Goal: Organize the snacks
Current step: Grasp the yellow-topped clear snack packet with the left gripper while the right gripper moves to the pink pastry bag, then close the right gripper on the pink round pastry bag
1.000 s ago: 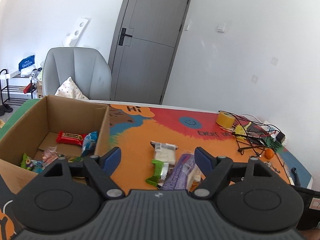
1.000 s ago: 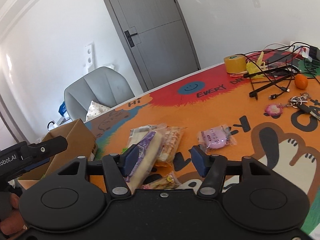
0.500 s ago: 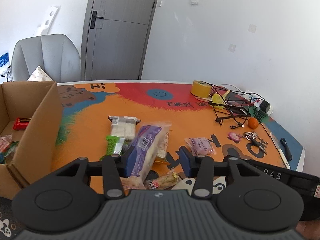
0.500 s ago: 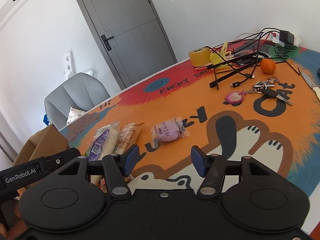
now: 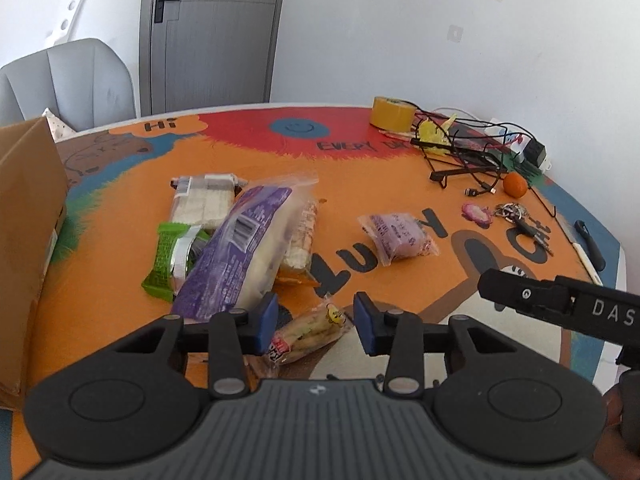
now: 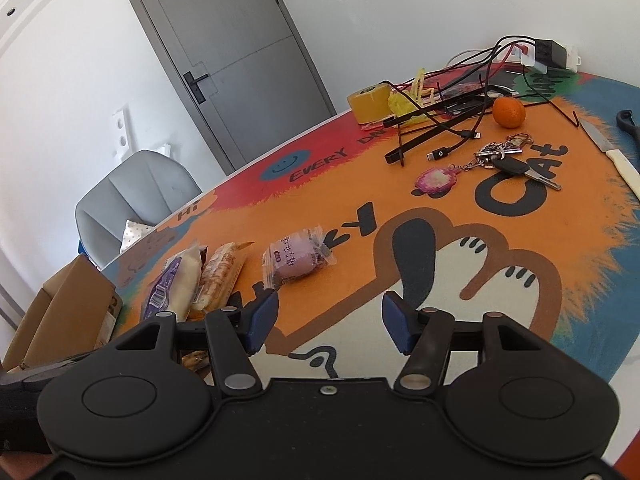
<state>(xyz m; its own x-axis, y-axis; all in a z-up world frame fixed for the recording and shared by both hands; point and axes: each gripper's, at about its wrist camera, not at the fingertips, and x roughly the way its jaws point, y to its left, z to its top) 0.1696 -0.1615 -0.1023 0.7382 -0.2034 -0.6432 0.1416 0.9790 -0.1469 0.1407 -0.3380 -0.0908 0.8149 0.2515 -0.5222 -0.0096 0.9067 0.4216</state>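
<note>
My left gripper (image 5: 316, 322) is open and empty, its jaws either side of a small yellow snack packet (image 5: 306, 336) on the table. Beyond it lie a purple bread bag (image 5: 236, 248), a green bar (image 5: 172, 256), a white wafer pack (image 5: 202, 200), an orange cracker pack (image 5: 300, 236) and a pink bun packet (image 5: 396, 236). The cardboard box (image 5: 28, 216) stands at the left. My right gripper (image 6: 328, 322) is open and empty above the mat, short of the pink bun packet (image 6: 296, 260).
At the far right of the table are a tape roll (image 5: 390, 112), tangled cables (image 5: 472, 152), an orange (image 5: 514, 184), keys (image 5: 520, 220) and a knife (image 6: 612, 156). A grey chair (image 5: 68, 80) stands behind the box.
My left gripper swung right from the box to the loose snacks and came down over the small yellow packet. My right gripper turned right, away from the snack pile.
</note>
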